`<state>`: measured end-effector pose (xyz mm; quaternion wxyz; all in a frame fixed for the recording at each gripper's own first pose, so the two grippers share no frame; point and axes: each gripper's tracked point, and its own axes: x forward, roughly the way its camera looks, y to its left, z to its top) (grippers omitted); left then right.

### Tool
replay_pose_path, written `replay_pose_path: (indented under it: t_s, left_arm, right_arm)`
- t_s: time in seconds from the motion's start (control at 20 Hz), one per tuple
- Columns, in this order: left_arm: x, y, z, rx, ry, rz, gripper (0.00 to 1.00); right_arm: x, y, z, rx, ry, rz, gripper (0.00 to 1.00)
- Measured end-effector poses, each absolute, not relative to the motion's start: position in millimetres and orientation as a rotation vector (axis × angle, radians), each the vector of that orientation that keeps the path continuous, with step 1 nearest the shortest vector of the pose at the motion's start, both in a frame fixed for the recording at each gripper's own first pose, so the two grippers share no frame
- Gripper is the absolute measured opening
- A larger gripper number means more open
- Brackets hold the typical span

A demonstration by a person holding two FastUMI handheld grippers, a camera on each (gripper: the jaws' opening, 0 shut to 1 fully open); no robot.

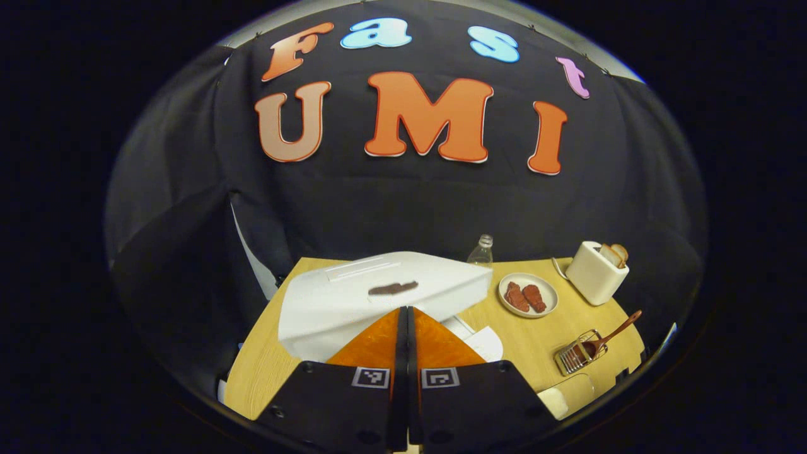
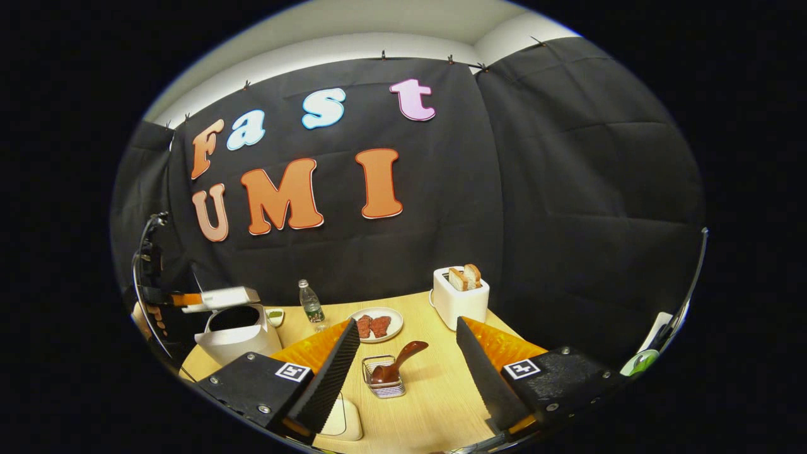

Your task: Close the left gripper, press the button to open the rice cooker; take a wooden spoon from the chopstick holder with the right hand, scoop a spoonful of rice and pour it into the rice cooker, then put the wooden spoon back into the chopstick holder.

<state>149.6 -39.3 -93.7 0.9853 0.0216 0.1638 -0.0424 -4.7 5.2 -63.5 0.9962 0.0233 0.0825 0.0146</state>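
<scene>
On a pale wooden table (image 2: pixel 435 391) in the booth, the left gripper (image 1: pixel 404 315) has its two fingers pressed flat together with nothing between them, its tips right at the raised white lid of the rice cooker (image 1: pixel 378 299); whether they touch the lid cannot be told. In the right gripper view the same rice cooker (image 2: pixel 238 337) stands at the table's far left with its lid lifted and its dark inside showing, the left gripper (image 2: pixel 183 298) level with the lid's edge. The right gripper (image 2: pixel 408 353) hangs above the table with its fingers spread wide, holding nothing. Between those fingers, lower on the table, the wooden spoon (image 2: pixel 394 364) leans in the wire chopstick holder (image 2: pixel 383 381), bowl down, handle tilted up to the right. Behind it lie a white plate (image 2: pixel 375 325) with two reddish pieces, a clear plastic bottle (image 2: pixel 310 302) and a white toaster (image 2: pixel 460 296) with bread slices standing in it. A white container (image 2: pixel 342 419) sits near the table's front edge, partly hidden behind the right gripper's left-hand finger
</scene>
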Motion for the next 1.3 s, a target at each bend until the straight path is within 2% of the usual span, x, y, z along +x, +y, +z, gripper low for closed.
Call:
replay_pose_path:
  t_s: [0.15,0.45,0.75,0.8,0.85,0.9,1.0,1.05,1.15,1.2,1.3]
  left_arm:
    - [127,-29,-45,0.028,0.205,-0.064,0.05]
    - [77,-6,26,-0.012,0.055,-0.007,0.05]
    - [43,15,53,-0.037,-0.014,0.064,0.05]
    - [41,21,57,-0.037,-0.032,0.081,0.05]
    - [35,30,62,-0.033,-0.051,0.105,0.08]
    - [32,36,65,-0.024,-0.064,0.128,0.08]
    - [18,55,74,-0.012,-0.091,0.196,0.18]
    - [13,63,79,-0.007,-0.1,0.224,0.19]
    - [6,70,80,-0.014,-0.112,0.259,0.27]
    - [-1,75,82,-0.027,-0.121,0.276,0.27]
    - [-8,80,86,-0.044,-0.134,0.29,0.4]
  right_arm:
    - [1,5,-65,0.063,0.162,0.038,0.95]
    - [23,3,-84,0.094,0.171,0.055,0.95]
    - [58,8,-113,0.136,0.188,0.081,0.95]
    - [66,6,-122,0.149,0.202,0.078,1.0]
    - [71,6,-129,0.173,0.218,0.078,0.95]
    - [75,6,-135,0.204,0.228,0.079,0.95]
    - [86,6,-150,0.264,0.252,0.083,0.95]
    - [91,5,-161,0.267,0.268,0.073,0.95]
    - [99,2,-185,0.27,0.308,0.063,0.95]
    - [103,2,-194,0.286,0.329,0.064,0.95]
    - [109,5,-209,0.326,0.363,0.071,0.95]
